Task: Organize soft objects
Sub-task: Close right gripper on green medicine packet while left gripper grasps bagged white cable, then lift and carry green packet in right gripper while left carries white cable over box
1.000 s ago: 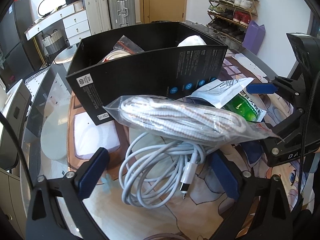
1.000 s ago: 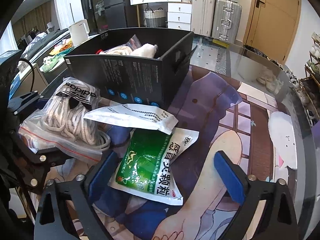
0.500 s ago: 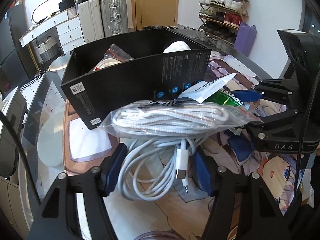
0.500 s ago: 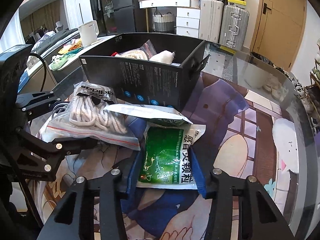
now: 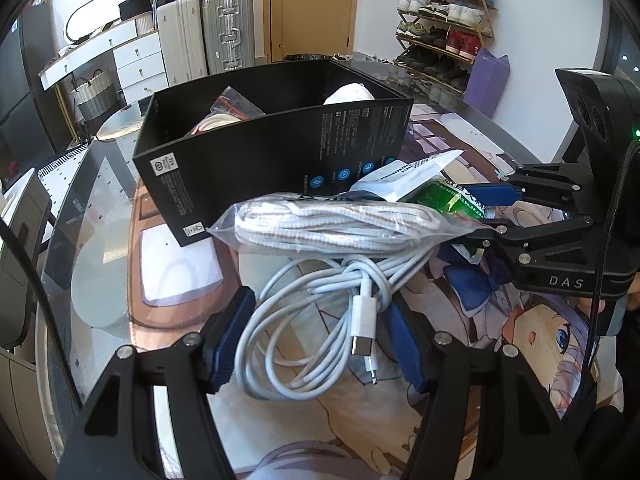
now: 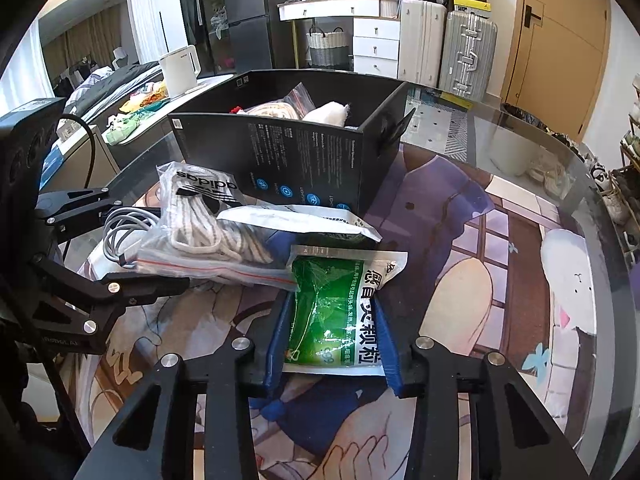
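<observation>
My left gripper [image 5: 320,332] is shut on a coiled white USB cable [image 5: 304,336] lying on the printed mat. A clear zip bag of white laces [image 5: 340,228] lies across the cable's far end; it also shows in the right wrist view [image 6: 208,232]. My right gripper [image 6: 330,336] is shut on a green medicine pouch [image 6: 332,316], squeezed between the blue pads. A white flat pouch [image 6: 296,220] lies just beyond it. The black open box [image 5: 276,160] stands behind, holding a bagged item and a white soft object [image 6: 328,112].
The right gripper's body [image 5: 560,236] sits close to the right of the lace bag. The left gripper's body [image 6: 60,260] is at the left of the right wrist view. The glass table edge [image 6: 600,208] curves at the right. Suitcases [image 5: 204,36] and a shoe rack [image 5: 444,24] stand beyond.
Both grippers closed from wide open: the left onto the white cable, the right onto the green pouch. Both moved forward slightly toward the box.
</observation>
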Motion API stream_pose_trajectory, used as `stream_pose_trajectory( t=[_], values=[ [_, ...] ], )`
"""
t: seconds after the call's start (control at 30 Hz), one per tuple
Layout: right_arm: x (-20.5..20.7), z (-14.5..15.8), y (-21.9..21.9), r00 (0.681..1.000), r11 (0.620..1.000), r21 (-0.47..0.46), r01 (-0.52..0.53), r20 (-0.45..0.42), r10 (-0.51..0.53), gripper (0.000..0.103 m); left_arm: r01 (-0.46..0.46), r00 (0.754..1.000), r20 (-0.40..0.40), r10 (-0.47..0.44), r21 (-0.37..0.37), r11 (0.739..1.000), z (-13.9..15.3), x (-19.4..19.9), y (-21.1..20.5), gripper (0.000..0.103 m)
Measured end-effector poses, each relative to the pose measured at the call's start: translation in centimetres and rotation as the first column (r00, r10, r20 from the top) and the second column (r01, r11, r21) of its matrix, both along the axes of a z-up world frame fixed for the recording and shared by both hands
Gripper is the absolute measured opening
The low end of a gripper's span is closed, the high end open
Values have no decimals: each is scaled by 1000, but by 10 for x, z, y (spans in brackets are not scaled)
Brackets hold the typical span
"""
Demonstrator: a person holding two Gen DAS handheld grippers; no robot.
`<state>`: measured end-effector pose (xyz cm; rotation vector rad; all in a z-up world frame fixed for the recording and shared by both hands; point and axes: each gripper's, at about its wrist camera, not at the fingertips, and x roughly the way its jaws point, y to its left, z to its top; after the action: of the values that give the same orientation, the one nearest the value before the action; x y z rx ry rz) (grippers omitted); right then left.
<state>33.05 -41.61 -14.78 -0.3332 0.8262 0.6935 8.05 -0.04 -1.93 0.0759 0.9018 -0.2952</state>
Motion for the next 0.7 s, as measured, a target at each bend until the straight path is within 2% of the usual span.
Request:
stream_pose_trajectory(
  t=[0.7],
  values=[
    [-33,30,-10,998,999,33,-3,65,0,40,-35,997,65,37,-33,999,27,-32,15,63]
  ],
)
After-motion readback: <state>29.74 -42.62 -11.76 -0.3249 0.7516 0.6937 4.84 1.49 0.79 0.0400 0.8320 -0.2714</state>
